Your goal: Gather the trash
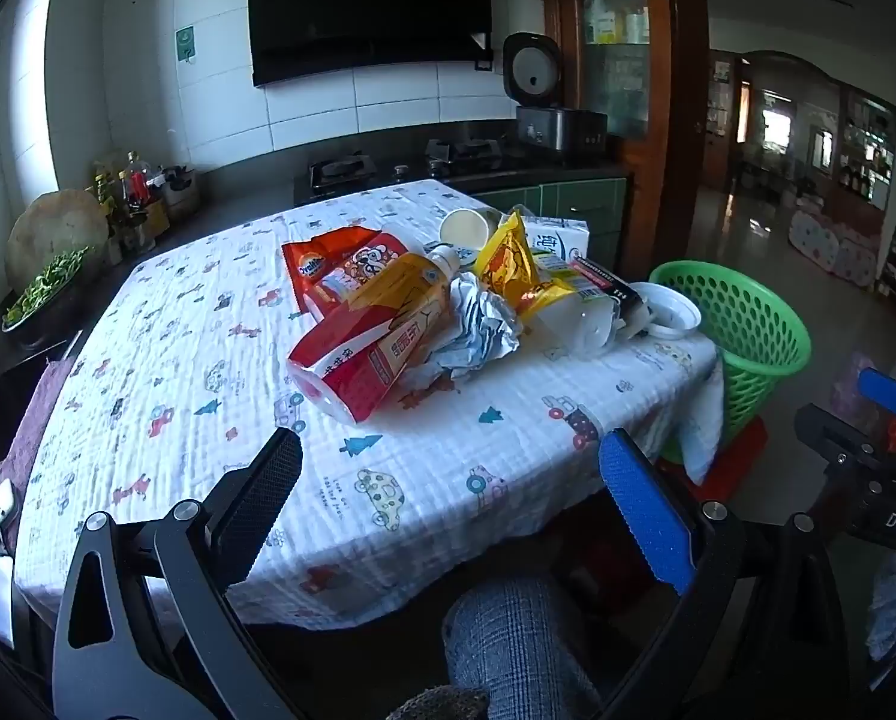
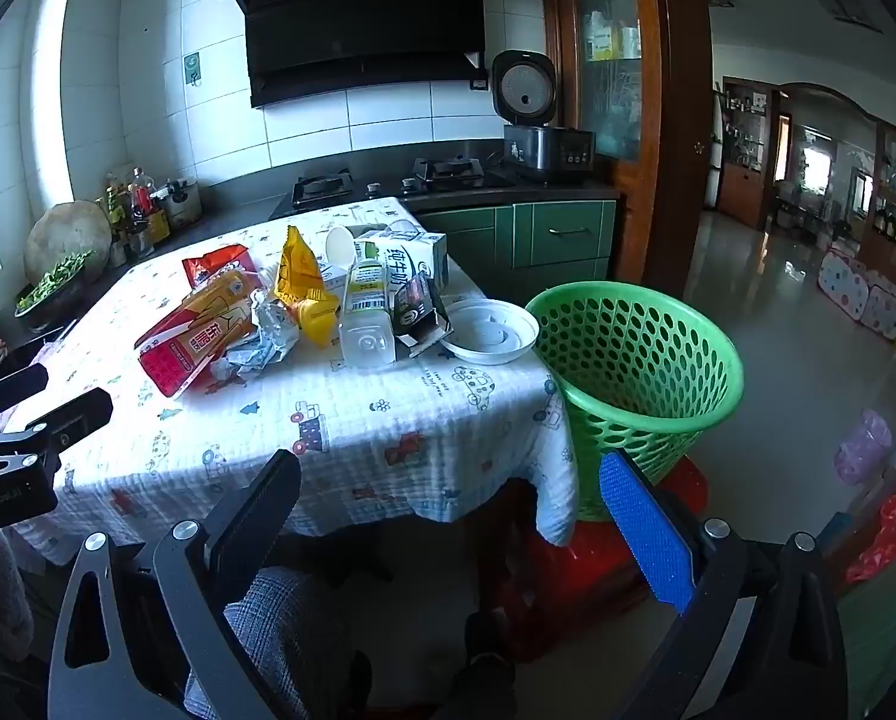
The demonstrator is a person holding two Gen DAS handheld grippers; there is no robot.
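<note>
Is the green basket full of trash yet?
No, it looks empty. The right wrist view looks into the green basket and shows only its holed walls, though not its very bottom. The trash pile lies on the table.

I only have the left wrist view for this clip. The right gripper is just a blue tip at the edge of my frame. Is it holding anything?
Observer: No. The right wrist view shows the right gripper with its jaws wide apart and nothing between them.
Operator: What is the dark thing beside the white lid?
Observer: A small dark carton, torn open, lying between a clear bottle and the white lid.
Operator: Anything in the basket?
Observer: The green basket looks empty as far down as I can see, but its bottom is hidden.
</note>
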